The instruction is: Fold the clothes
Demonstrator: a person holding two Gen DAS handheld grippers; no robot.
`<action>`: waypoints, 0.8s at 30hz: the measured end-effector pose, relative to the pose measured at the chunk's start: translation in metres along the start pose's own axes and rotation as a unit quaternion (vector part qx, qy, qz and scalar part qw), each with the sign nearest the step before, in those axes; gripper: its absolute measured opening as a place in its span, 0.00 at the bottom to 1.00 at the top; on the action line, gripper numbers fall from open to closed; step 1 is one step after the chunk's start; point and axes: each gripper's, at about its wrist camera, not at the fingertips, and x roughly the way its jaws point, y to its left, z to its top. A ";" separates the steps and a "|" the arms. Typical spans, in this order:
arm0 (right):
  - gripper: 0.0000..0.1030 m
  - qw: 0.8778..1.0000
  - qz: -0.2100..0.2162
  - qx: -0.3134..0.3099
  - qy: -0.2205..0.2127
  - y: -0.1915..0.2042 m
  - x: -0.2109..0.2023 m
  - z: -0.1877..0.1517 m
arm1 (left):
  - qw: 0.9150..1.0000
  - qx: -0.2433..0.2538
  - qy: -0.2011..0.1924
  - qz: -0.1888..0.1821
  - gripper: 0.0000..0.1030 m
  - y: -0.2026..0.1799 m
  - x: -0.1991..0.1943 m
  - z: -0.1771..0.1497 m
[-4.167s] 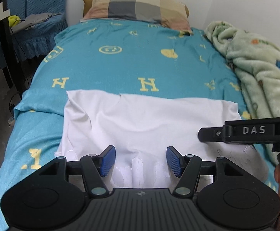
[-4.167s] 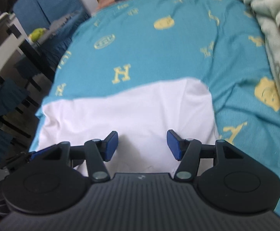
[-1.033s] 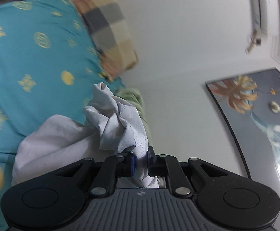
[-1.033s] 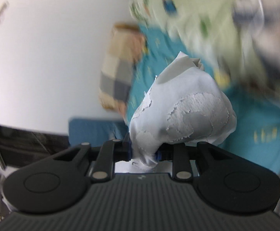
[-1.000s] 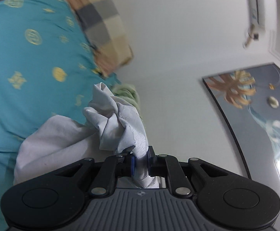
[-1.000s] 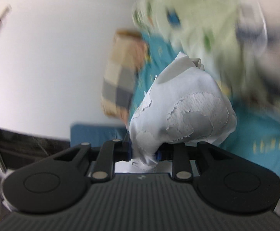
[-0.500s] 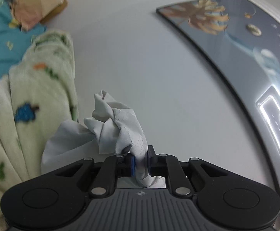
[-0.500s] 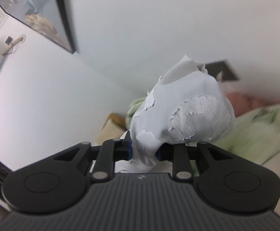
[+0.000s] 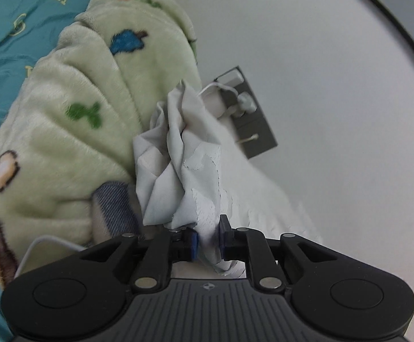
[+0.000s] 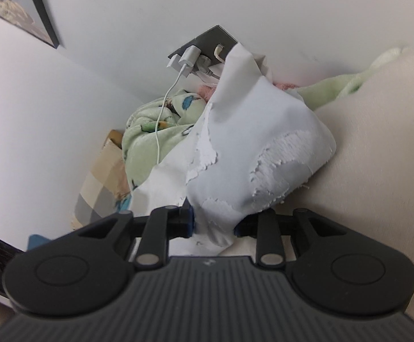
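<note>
A crumpled white garment (image 9: 184, 176) with a flaking print rises from my left gripper (image 9: 207, 240). Its blue pads still touch the cloth on both sides while the jaws are opening. In the right wrist view another bunch of the same white garment (image 10: 249, 142) bulges up from my right gripper (image 10: 213, 225). Those jaws are opening too, and the fabric fills the gap between the pads. The rest of the garment trails down out of sight behind each gripper body.
A pale green fleece blanket (image 9: 73, 99) is heaped on the teal bedsheet (image 9: 4, 14) against the white wall. A grey socket plate (image 10: 204, 48) holds white chargers, with a cable (image 10: 161, 108) hanging over the blanket. A checked pillow (image 10: 101, 176) lies beyond.
Both views have swung down from bare wall and framed picture to the green blanket and socket plate. Both pairs of jaws stand slightly wider around the cloth.
</note>
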 end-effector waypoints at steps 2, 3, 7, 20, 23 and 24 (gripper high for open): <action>0.32 1.000 -0.007 -0.002 0.005 0.008 -0.008 0.001 | 1.000 0.025 0.001 0.019 0.25 -0.007 -0.007 0.001; 0.32 1.000 -0.010 -0.004 0.005 0.011 -0.014 0.003 | 0.999 0.038 -0.001 0.030 0.33 -0.012 -0.011 0.001; 0.51 0.999 -0.024 -0.034 -0.006 0.022 -0.048 0.002 | 0.993 0.094 -0.014 0.067 0.59 -0.043 -0.049 -0.006; 0.82 0.980 -0.022 -0.177 -0.084 0.069 -0.165 -0.026 | 0.946 0.273 -0.130 0.115 1.00 -0.162 -0.197 -0.060; 0.87 0.969 -0.019 -0.221 -0.105 0.081 -0.189 -0.040 | 0.935 0.297 -0.150 0.125 1.00 -0.174 -0.219 -0.077; 0.87 0.965 -0.021 -0.236 -0.109 0.085 -0.194 -0.044 | 0.931 0.304 -0.155 0.130 1.00 -0.177 -0.224 -0.082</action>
